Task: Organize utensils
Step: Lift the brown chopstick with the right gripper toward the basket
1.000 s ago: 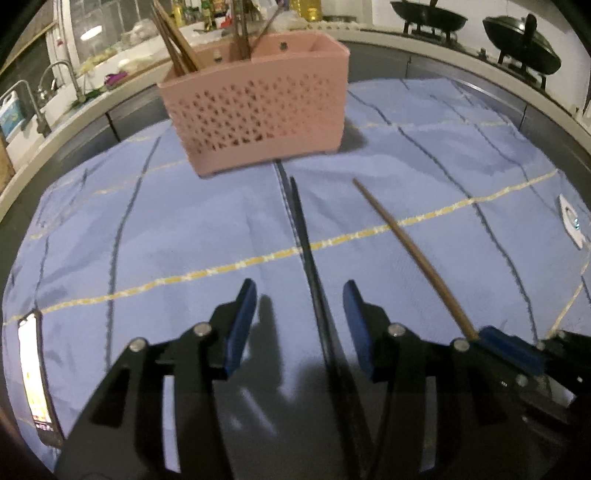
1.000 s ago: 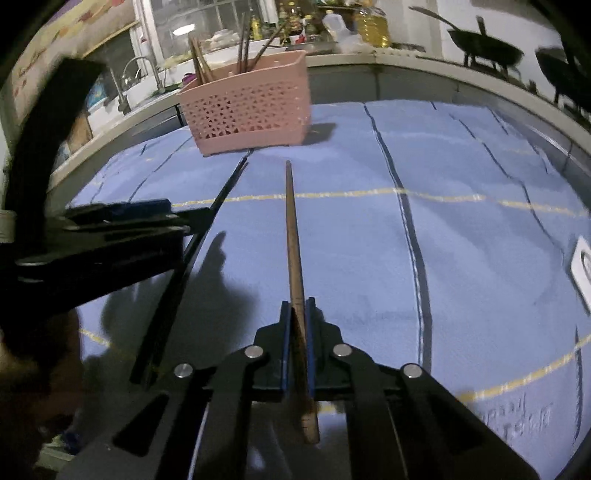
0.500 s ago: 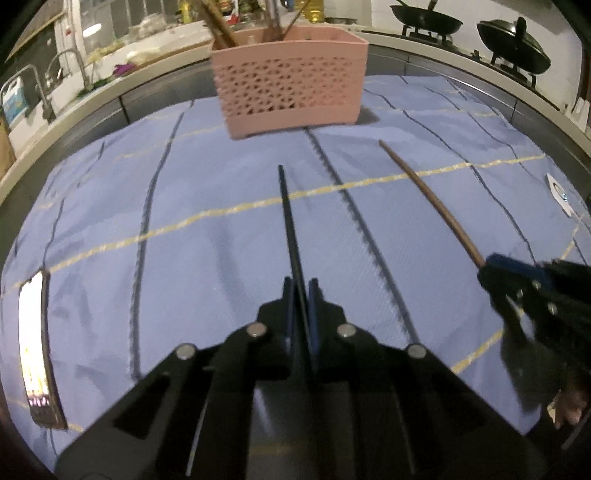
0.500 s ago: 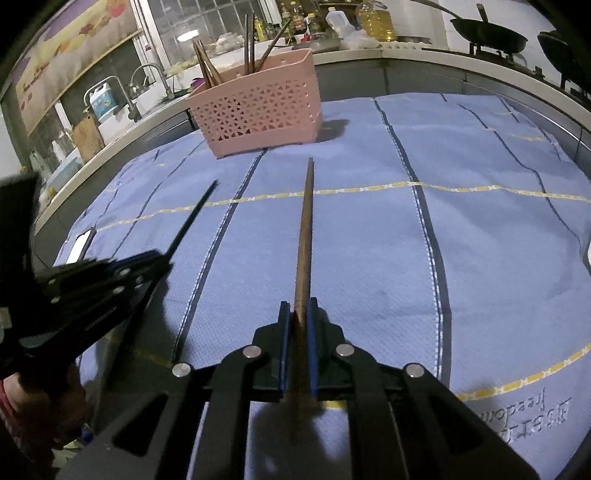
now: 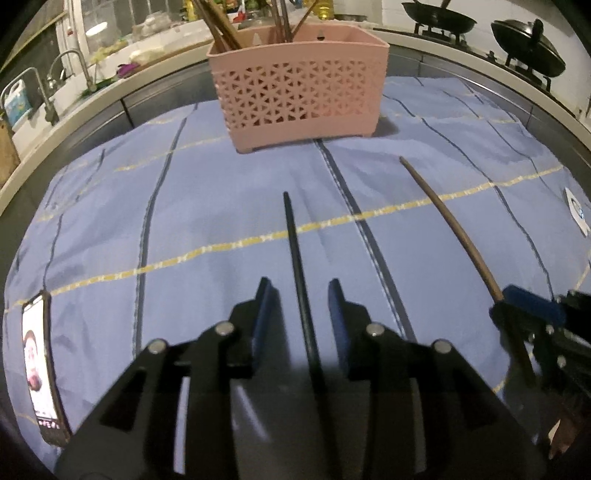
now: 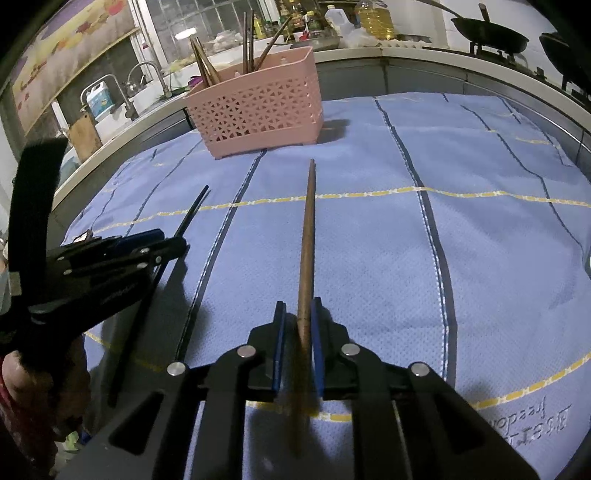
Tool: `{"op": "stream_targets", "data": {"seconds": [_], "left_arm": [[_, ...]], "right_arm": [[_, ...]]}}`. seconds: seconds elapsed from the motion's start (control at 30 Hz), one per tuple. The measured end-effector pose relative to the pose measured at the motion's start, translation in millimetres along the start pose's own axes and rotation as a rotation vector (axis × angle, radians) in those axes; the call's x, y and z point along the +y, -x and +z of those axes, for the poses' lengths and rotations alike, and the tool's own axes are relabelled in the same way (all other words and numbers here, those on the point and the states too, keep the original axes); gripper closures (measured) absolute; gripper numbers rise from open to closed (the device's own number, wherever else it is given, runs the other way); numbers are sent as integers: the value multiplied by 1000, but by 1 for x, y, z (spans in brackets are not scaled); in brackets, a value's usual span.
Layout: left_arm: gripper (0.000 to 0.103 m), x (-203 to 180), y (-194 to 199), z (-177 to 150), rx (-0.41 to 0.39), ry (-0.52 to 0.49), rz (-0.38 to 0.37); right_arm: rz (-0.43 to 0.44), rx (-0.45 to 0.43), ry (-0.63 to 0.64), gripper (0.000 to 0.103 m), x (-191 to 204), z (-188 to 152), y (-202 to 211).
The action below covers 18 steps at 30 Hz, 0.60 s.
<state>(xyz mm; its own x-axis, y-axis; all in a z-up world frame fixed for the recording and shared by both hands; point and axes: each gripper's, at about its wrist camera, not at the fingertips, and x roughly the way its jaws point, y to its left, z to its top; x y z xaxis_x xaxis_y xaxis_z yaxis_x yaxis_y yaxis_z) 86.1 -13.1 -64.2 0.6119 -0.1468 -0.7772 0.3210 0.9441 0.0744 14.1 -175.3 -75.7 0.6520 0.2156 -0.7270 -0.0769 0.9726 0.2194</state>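
A blue cloth point(image 5: 207, 206) with dark stripes and yellow lines is covering the counter point(image 5: 155, 99) beneath both claws, and a kitchen is showing beyond it: a sink with taps far off to the left, two black woks point(image 5: 439, 16) on a stove far off to the right.

The left claw point(image 5: 301, 295) is hovering low over the cloth, its blue-padded fingers point(image 5: 338, 306) standing apart with a gap on each side of the black chopstick point(image 5: 295, 254) that is running forward between them. In the right wrist view the right claw point(image 6: 297, 317) is pointing the same way, level with the cloth, its pads sitting close on either side of the brown chopstick point(image 6: 308, 236); slim gaps are showing, so I cannot tell whether it is gripping. The two claws are working side by side, the right one appearing at the left view's right edge.

Two loose chopsticks are lying here, one at each claw, both tips aiming ahead. A phone point(image 5: 38, 369) is lying just left of the left claw, its screen lit. Straight ahead, well beyond the tips, one pink perforated basket point(image 5: 303, 96) is standing upright on the cloth, holding several more chopsticks.
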Motion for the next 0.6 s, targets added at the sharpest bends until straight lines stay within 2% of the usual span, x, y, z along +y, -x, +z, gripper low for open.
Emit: {"op": "stream_targets", "data": {"seconds": [0.23, 0.6], "left_arm": [[68, 4, -4, 4, -7, 31, 7], [68, 13, -9, 10, -17, 59, 5]], "right_arm": [[-32, 1, 21, 89, 3, 7, -6], [-53, 39, 54, 88, 0, 37, -26]]}}
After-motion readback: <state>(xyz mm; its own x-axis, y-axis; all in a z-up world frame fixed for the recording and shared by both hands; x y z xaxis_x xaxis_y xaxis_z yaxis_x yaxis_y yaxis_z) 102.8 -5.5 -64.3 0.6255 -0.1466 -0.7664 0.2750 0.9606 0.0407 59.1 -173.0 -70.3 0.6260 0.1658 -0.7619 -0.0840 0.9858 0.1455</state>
